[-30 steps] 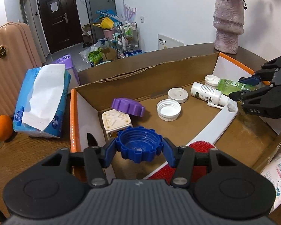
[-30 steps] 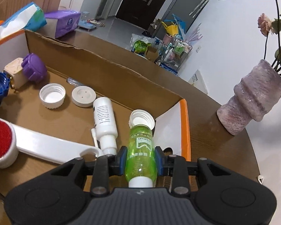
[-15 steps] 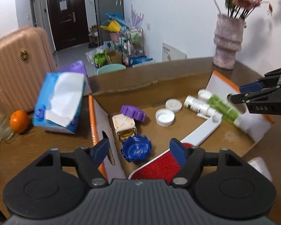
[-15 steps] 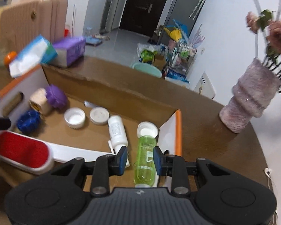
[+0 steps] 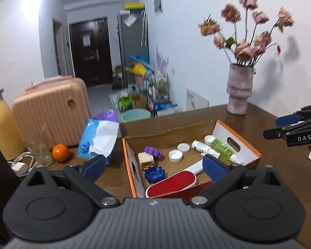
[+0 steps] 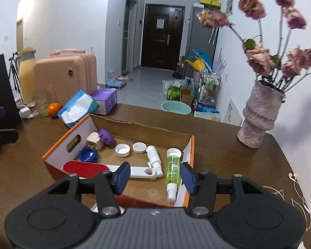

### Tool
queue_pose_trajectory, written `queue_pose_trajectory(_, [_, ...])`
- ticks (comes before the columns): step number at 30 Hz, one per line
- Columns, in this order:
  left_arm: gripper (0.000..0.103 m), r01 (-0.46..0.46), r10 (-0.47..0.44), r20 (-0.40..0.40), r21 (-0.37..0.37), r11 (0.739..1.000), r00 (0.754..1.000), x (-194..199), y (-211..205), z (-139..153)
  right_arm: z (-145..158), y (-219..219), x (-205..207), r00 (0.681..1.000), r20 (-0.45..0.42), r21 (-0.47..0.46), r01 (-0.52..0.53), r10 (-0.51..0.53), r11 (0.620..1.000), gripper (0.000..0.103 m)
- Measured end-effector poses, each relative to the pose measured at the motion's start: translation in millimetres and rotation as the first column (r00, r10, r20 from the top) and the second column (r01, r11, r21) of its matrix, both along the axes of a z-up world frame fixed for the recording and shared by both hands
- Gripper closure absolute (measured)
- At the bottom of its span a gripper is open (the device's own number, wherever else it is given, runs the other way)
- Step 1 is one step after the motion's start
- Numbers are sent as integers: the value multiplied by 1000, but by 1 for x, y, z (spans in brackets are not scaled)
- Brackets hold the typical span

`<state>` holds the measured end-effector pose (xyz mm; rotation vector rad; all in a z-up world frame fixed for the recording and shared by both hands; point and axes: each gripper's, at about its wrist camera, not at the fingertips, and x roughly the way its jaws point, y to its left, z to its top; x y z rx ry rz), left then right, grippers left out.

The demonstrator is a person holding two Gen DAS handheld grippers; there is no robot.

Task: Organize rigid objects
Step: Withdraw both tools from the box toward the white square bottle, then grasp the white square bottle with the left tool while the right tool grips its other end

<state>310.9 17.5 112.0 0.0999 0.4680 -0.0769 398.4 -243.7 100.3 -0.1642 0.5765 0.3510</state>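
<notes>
Bottle [image 6: 173,170] in box [image 6: 59,143] (untouched) | fingers [image 6: 122,175] opening, apart above.

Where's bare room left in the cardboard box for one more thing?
Bare floor shows near the front, between the lint brush handle and the green bottle. The left end is crowded: blue cap, cube, purple cap.
</notes>
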Motion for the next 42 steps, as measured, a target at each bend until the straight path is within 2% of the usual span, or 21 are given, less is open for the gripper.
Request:
queue_pose_trajectory(7, [0, -43, 51, 129, -64, 997, 990, -84, -2, -10, -11, -24, -84, 991, 132, 142, -14, -5, 990, 42])
queue_pose_trajectory(13, [0, -34, 63, 210, -140, 990, 976, -155, -19, -41, -35, -36, -148, 984, 172, 237, 6, -48, 971, 40])
queue_pose_trajectory(16, [0, -24, 60, 202, -173, 985, 978, -187, -27, -67, -54, -39, -181, 983, 170, 291, 13, -65, 957, 38])
queue_pose_trajectory(19, [0, -12, 43, 154, -197, 980, 987, -210, -35, -93, -82, -40, -214, 988, 140, 344, 19, -71, 939, 38])
queue_pose_trajectory(23, [0, 23, -1, 117, -182, 983, 993, -227, -43, -116, -115, -42, -245, 990, 104, 358, 56, -99, 932, 38])
queue_pose_trajectory(29, [0, 5, 0, 25, -196, 981, 1000, -202, -49, -143, -147, -46, -252, 990, 44, 356, 107, -131, 928, 38])
queue_pose_trajectory(34, [2, 3, -5, -8, -212, 977, 1000, -168, -51, -145, -155, -53, -228, 989, 10, 384, 131, -146, 914, 39])
queue_pose_trajectory(39, [22, 53, -55, -2, -266, 963, 998, -109, -56, -129, -150, -47, -178, 995, -22, 418, 101, -101, 903, 48])
queue_pose_trajectory(40, [23, 63, -67, -5, -274, 960, 998, -96, -58, -127, -148, -46, -167, 995, -27, 428, 94, -91, 899, 49])
queue_pose_trajectory(42, [33, 84, -95, -21, -292, 953, 995, -65, -61, -127, -145, -43, -144, 997, -38, 453, 77, -68, 888, 57])
